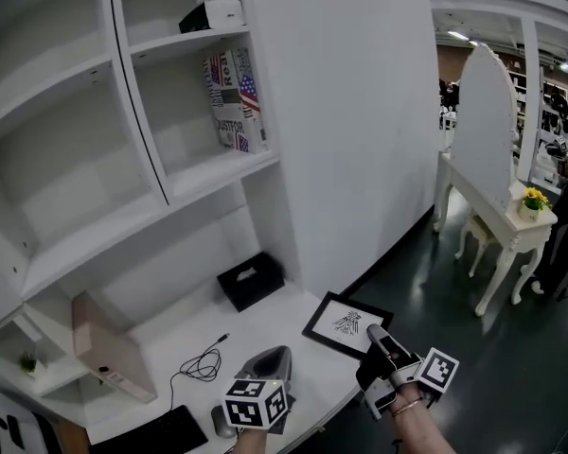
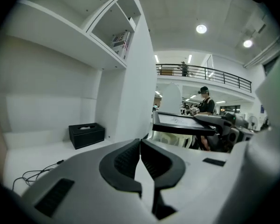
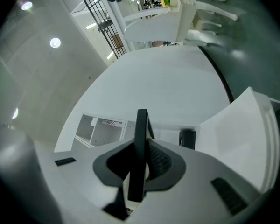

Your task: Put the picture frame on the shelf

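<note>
Your right gripper (image 1: pixel 377 337) is clamped on the near right edge of the picture frame (image 1: pixel 346 323), holding it roughly flat just above the right end of the table (image 1: pixel 265 320), well below the shelf (image 1: pixel 218 170). The pickup looks done; raising the frame and setting it on the shelf is left. Your right hand reaches forward, its gripper tilted slightly upward. Your left gripper (image 1: pixel 273 359) is closed on nothing, low over the table's near edge.
</note>
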Tool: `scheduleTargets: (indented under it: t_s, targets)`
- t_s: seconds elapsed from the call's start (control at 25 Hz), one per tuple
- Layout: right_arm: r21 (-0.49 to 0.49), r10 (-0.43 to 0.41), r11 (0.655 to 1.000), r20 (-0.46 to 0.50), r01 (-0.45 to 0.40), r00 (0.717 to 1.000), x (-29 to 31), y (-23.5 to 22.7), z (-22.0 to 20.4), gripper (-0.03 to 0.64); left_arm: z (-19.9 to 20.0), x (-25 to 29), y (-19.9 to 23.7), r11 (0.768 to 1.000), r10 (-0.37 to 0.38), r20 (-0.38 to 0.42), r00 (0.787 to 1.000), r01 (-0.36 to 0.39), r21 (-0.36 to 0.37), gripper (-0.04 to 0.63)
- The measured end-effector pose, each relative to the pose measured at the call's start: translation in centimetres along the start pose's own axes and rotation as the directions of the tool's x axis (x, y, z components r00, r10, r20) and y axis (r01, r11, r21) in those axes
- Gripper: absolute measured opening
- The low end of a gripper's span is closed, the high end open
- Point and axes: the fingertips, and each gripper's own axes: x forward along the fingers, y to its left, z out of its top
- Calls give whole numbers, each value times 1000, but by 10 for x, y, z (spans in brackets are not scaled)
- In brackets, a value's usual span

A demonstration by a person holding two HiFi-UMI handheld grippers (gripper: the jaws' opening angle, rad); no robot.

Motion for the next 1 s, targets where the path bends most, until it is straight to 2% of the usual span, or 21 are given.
scheduleTargets:
  t_s: [0.2, 0.4, 1.0]
  targets:
    - [25, 34, 999, -57, -33, 998, 52, 14, -13, 55, 26, -5, 32, 998, 67, 35, 997, -67, -4, 18]
    - [29, 71, 997, -84, -69, 994, 100, 35, -25, 55, 54, -7, 60, 995, 99, 70, 993, -100, 12, 17]
    - [53, 109, 993, -79, -105, 991, 186, 97, -53, 57, 132, -21, 106, 990, 127, 167, 978, -135, 37, 17]
